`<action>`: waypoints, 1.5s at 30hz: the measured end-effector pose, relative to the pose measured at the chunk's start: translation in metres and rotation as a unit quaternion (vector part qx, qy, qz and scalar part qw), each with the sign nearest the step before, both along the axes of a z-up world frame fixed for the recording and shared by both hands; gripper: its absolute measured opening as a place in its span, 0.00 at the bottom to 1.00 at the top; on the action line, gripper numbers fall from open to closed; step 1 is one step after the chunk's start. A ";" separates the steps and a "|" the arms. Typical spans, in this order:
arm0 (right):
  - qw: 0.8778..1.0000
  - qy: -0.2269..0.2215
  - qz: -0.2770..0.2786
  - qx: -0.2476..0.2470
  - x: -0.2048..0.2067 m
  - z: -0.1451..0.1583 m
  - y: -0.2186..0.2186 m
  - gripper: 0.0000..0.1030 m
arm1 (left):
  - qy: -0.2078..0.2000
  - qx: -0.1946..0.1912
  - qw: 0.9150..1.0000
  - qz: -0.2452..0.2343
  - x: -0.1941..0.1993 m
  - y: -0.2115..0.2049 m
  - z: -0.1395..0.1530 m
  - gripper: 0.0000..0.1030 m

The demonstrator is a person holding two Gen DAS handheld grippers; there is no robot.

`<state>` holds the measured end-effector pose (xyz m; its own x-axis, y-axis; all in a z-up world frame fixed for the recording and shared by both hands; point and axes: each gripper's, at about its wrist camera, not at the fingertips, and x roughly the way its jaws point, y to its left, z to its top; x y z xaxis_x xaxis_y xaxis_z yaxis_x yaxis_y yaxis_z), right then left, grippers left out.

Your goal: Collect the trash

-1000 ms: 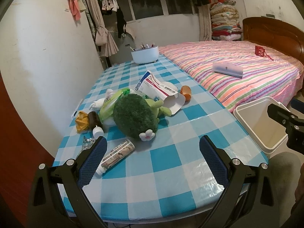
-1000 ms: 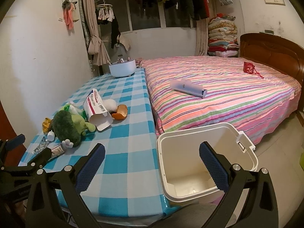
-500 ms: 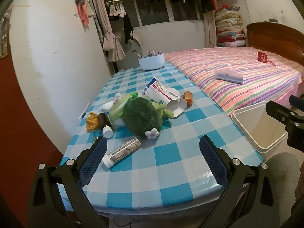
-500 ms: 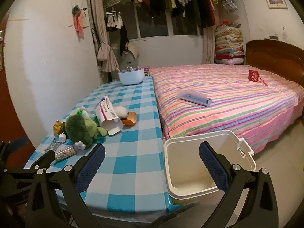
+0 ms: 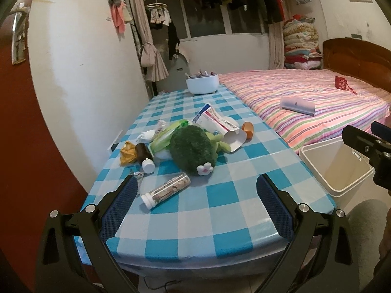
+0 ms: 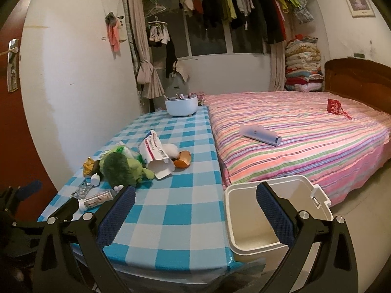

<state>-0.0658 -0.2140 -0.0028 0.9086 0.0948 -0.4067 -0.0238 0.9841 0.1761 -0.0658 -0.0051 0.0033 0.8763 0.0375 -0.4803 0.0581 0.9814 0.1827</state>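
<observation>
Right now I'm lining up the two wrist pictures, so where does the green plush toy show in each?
Left wrist: green plush toy lies mid-table, just left of centre, ahead of the open left gripper.
Right wrist: green plush toy sits far left, at mid-height.
Shared landmark: the torn white carton touching it.

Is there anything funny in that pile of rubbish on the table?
Yes. A green plush toy lies in the middle of the litter, against a torn carton and a tipped-over bottle. It looks like a toy, not trash.
</observation>
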 end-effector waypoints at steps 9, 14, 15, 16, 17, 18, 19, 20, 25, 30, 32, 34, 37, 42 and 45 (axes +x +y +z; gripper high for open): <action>1.000 0.007 0.004 -0.012 0.013 0.005 0.018 0.94 | -0.005 -0.009 1.000 0.006 -0.003 0.013 0.003 0.94; 1.000 0.006 0.001 -0.022 0.022 0.005 0.023 0.94 | 0.000 -0.007 1.000 0.002 0.010 0.015 0.001 0.94; 1.000 0.005 -0.002 -0.024 0.023 0.005 0.024 0.94 | 0.000 -0.006 1.000 0.004 0.012 0.015 0.000 0.94; 1.000 0.008 -0.001 -0.025 0.028 0.005 0.025 0.94 | 0.000 -0.008 1.000 0.005 0.015 0.016 0.000 0.94; 1.000 0.009 0.002 -0.025 0.031 0.004 0.025 0.94 | 0.002 -0.012 1.000 0.005 0.017 0.017 -0.001 0.94; 1.000 0.010 0.004 -0.026 0.034 0.004 0.026 0.94 | 0.004 -0.015 1.000 0.005 0.020 0.018 -0.002 0.94; 0.999 0.011 0.005 -0.030 0.037 0.003 0.026 0.94 | 0.006 -0.015 1.000 0.005 0.024 0.019 -0.003 0.94; 0.999 0.013 0.007 -0.031 0.041 0.003 0.027 0.94 | 0.007 -0.013 1.000 0.006 0.026 0.020 -0.004 0.94; 1.000 0.019 0.018 -0.017 0.062 -0.001 0.026 0.94 | 0.013 -0.008 1.000 0.025 0.043 0.033 -0.010 0.94; 0.999 0.021 0.045 -0.020 0.084 -0.006 0.039 0.94 | 0.021 -0.017 0.998 0.052 0.054 0.053 -0.015 0.94; 0.997 0.025 0.065 -0.019 0.095 -0.009 0.046 0.94 | 0.025 -0.020 0.998 0.060 0.058 0.061 -0.017 0.94; 0.996 0.028 0.082 -0.014 0.103 -0.012 0.050 0.94 | 0.032 -0.028 0.997 0.062 0.062 0.068 -0.019 0.94; 0.992 0.033 0.123 -0.007 0.117 -0.014 0.066 0.94 | 0.043 -0.043 0.996 0.069 0.066 0.077 -0.022 0.94; 0.980 0.045 0.187 -0.043 0.145 -0.020 0.113 0.94 | 0.048 -0.055 0.994 0.087 0.067 0.091 -0.025 0.94; 0.972 0.054 0.218 -0.072 0.163 -0.025 0.140 0.94 | 0.051 -0.057 0.993 0.094 0.066 0.099 -0.026 0.94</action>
